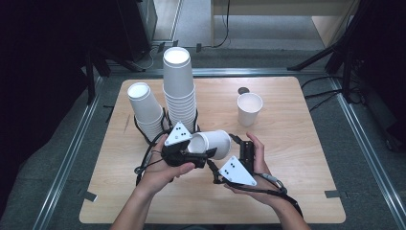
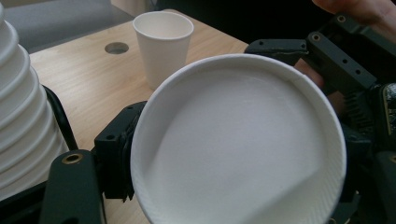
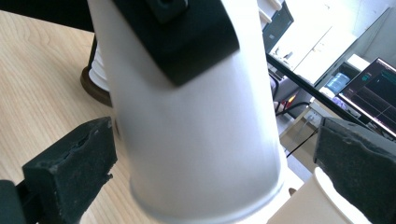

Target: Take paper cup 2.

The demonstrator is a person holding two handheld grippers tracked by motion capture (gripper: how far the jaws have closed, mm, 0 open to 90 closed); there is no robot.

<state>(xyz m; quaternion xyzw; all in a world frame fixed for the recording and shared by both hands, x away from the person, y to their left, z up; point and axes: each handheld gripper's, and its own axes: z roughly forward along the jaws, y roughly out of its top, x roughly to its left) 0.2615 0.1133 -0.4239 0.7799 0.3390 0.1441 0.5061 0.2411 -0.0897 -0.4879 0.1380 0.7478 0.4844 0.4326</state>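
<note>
Jaws of the left gripper point(image 1: 194, 152) clamp the tipped paper cup point(image 1: 213, 143), its long axis running between the right gripper's point(image 1: 234, 143) wide-open jaws.

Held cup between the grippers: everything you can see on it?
The held cup is white paper with a rolled rim, empty inside and lying on its side above the table. The left hand-held gripper clamps its rim. The right hand-held gripper's jaws flank its base end, apart, not touching.
</note>
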